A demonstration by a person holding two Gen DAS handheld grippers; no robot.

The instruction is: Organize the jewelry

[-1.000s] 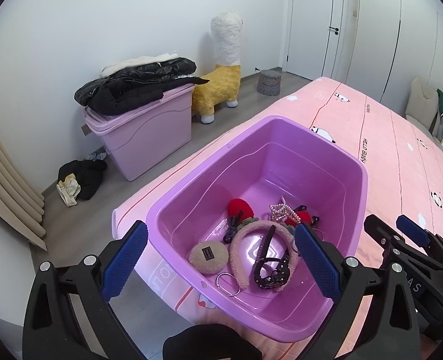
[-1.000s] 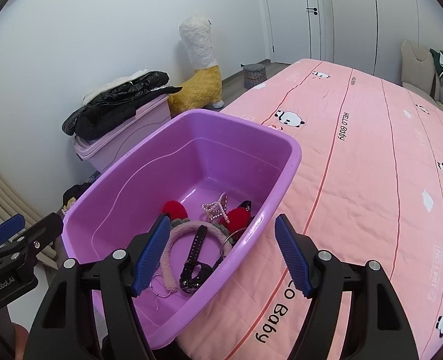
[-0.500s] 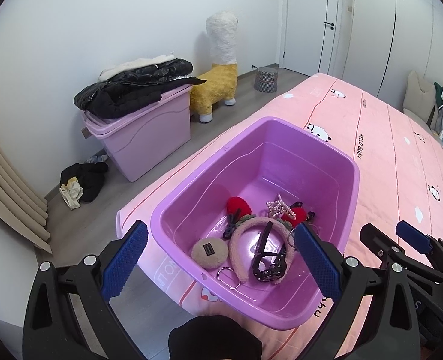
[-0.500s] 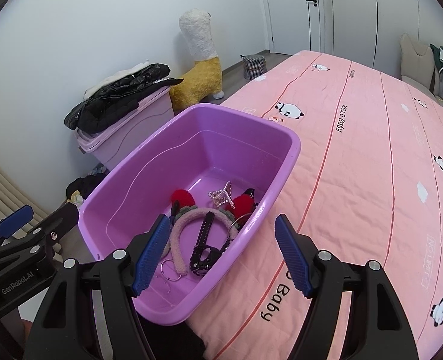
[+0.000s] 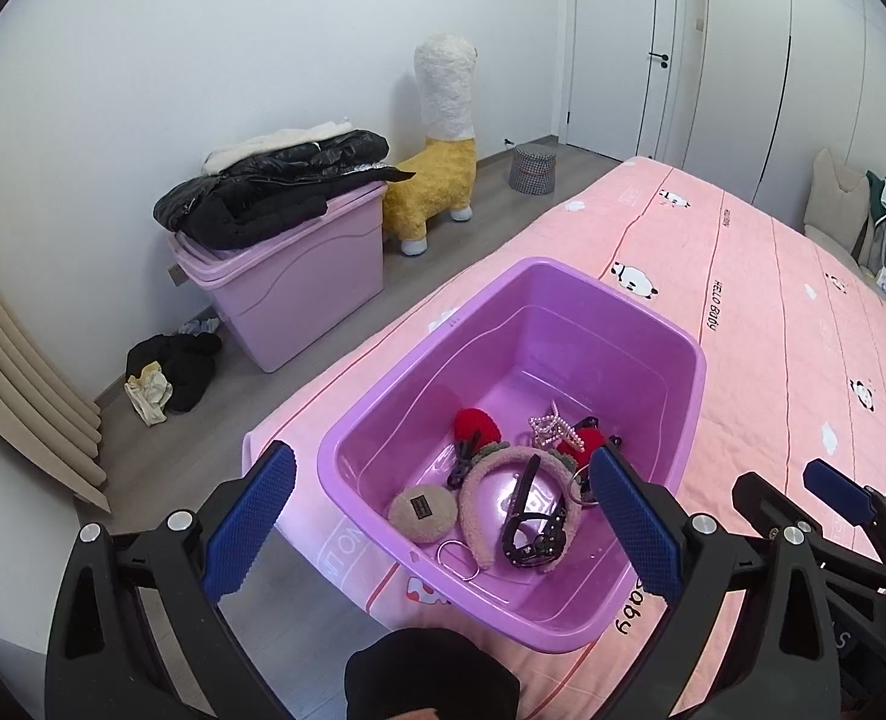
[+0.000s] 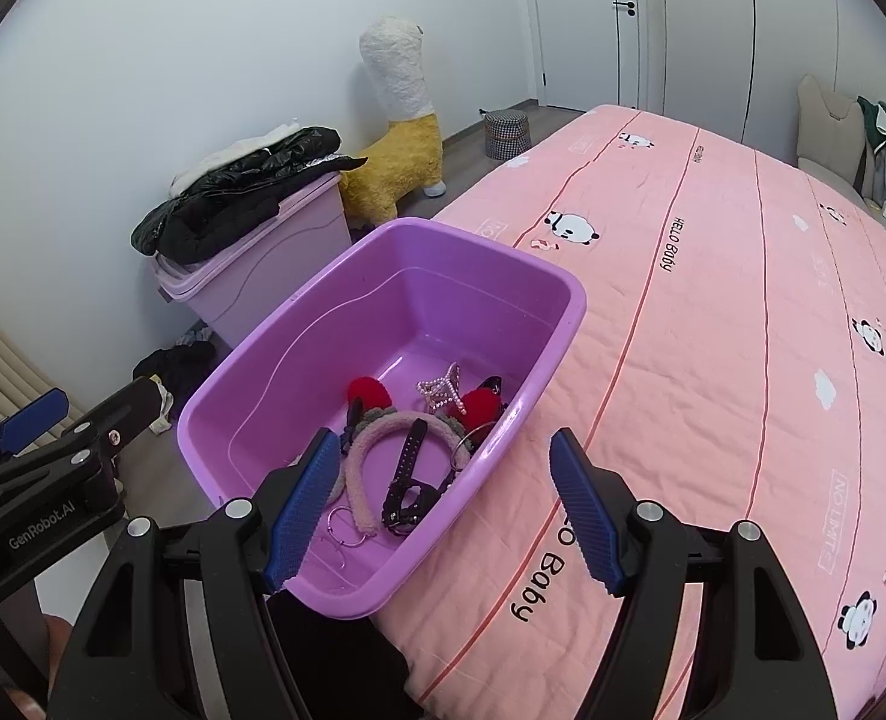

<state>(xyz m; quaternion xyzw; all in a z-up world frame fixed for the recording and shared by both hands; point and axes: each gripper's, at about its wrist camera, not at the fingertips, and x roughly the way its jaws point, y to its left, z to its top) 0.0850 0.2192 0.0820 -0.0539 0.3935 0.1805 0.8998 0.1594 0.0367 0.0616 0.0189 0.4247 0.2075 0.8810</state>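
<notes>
A purple tub (image 5: 698, 372) (image 6: 575, 306) stands on the near corner of a pink bed. Inside lie a fuzzy pink headband (image 5: 473, 492) (image 6: 365, 450), a black studded strap (image 5: 527, 534) (image 6: 407, 468), two red pompoms (image 5: 476, 423) (image 6: 368, 390), a pearl star crown (image 5: 551, 429) (image 6: 440, 393), a round beige fuzzy clip (image 5: 422, 510) and metal rings (image 5: 458, 555) (image 6: 347, 525). My left gripper (image 5: 441, 456) hangs open above the tub's near left end, with nothing between its fingers. My right gripper (image 6: 443, 438) is open and empty too, over the tub's near right rim.
The pink bedspread (image 6: 743, 300) stretches away to the right. On the floor to the left stand a lilac storage box (image 5: 299, 276) with a black jacket on top, a yellow alpaca toy (image 5: 437, 204), a checked stool (image 5: 533, 168) and a heap of clothes (image 5: 173, 366).
Both grippers have risen and drawn back from the tub, which now looks smaller and lower. More bed and floor show. Both grippers have stayed open.
</notes>
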